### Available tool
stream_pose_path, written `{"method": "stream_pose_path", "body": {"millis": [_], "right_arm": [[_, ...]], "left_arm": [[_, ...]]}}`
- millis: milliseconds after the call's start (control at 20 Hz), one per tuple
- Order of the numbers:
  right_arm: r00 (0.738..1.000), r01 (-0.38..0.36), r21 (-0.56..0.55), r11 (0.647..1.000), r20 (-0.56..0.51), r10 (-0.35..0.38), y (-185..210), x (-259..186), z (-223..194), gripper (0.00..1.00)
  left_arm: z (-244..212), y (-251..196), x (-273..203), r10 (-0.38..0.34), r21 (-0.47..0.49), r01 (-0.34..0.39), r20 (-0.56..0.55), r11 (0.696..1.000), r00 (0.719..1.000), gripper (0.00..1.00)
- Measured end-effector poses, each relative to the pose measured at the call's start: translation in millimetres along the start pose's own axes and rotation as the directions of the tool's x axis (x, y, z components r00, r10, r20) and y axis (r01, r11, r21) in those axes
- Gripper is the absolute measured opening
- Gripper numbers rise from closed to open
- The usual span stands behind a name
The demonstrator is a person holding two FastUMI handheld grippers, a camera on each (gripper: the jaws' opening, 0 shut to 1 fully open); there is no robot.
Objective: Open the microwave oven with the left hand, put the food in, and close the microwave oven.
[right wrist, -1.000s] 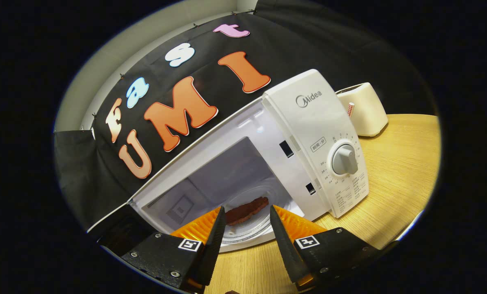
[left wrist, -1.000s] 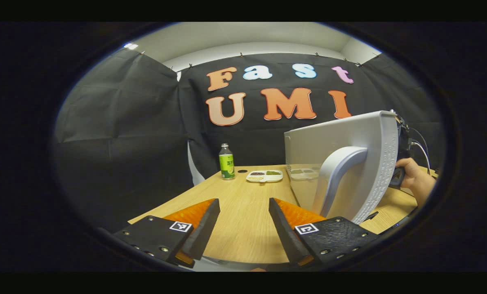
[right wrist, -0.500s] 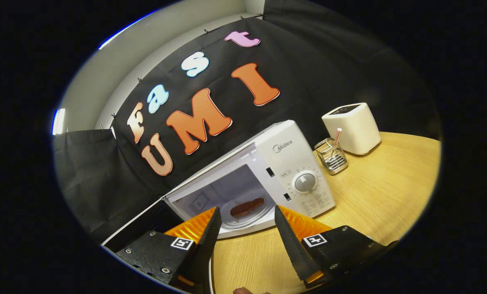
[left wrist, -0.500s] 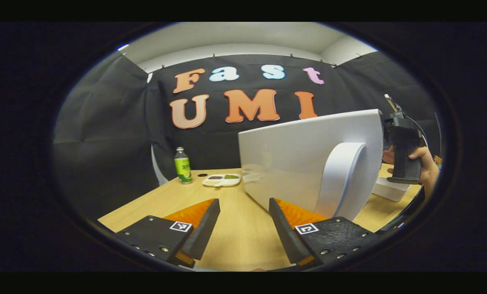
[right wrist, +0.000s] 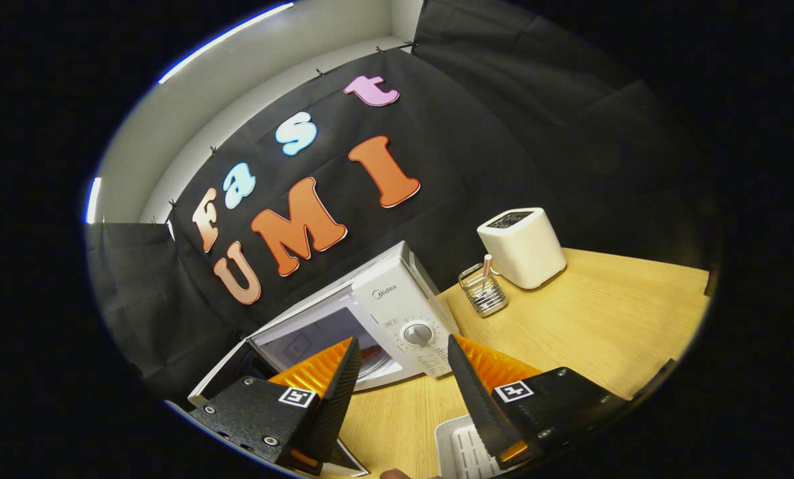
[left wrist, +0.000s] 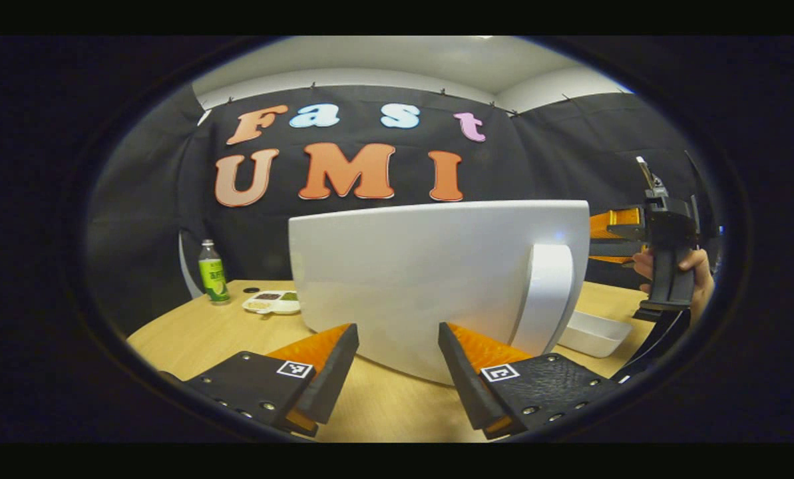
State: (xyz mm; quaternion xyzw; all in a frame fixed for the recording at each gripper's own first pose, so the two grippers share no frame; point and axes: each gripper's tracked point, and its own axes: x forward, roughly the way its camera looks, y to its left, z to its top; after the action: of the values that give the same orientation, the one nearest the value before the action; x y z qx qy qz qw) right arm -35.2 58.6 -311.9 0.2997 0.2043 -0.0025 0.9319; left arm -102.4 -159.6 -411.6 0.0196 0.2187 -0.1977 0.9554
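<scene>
The white microwave (right wrist: 403,313) stands on the wooden table (right wrist: 590,319), its door (right wrist: 227,376) ajar at the left. Inside, a sliver of the reddish-brown food (right wrist: 372,351) peeks past my finger. My right gripper (right wrist: 400,362) is open and empty, hanging back from the oven above the table. In the left gripper view the door's pale outer face (left wrist: 423,279) with its curved handle (left wrist: 546,293) stands close ahead. My left gripper (left wrist: 397,349) is open right in front of its lower edge. The right gripper (left wrist: 666,259), held by a hand, shows beyond the door's right edge.
A cream toaster (right wrist: 522,246) and a wire rack (right wrist: 482,294) stand right of the microwave. A white tray (right wrist: 460,446) lies under my right gripper, the same tray (left wrist: 593,331) showing beside the door. A green bottle (left wrist: 213,273) and a divided dish (left wrist: 270,303) sit far left.
My right gripper has pulled back and up from the microwave, leaving the food inside. My left gripper has swung round to face the door's outer side, and the door has turned toward the oven.
</scene>
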Motion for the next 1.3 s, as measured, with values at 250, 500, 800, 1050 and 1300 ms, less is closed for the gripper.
{"method": "stream_pose_path", "body": {"millis": [250,500,800,1050,1300], "right_arm": [[1.000,0.007,-0.071,0.997,0.026,-0.005,-18,-11,17,0.82],[0.999,0.014,-0.108,0.994,0.033,-0.010,-30,-15,23,0.82],[0.998,0.039,-0.213,0.976,0.057,-0.027,-45,-25,28,0.82],[0.997,0.049,-0.307,0.950,0.067,-0.030,-56,-30,31,0.82],[0.997,0.069,-0.312,0.948,0.060,-0.053,-75,-32,32,0.82]], "left_arm": [[-1,-29,39,-0.077,-0.048,0.077,-0.002,0.996,0.997,0.76],[-1,-44,75,-0.079,-0.064,0.078,-0.008,0.995,0.997,0.54],[-12,-57,109,-0.056,-0.055,0.054,-0.044,0.997,0.997,0.12],[-18,-66,143,-0.035,-0.035,0.032,-0.070,0.999,0.997,0.10],[-16,-71,176,-0.014,-0.008,0.013,-0.069,1.000,0.998,0.10]]}}
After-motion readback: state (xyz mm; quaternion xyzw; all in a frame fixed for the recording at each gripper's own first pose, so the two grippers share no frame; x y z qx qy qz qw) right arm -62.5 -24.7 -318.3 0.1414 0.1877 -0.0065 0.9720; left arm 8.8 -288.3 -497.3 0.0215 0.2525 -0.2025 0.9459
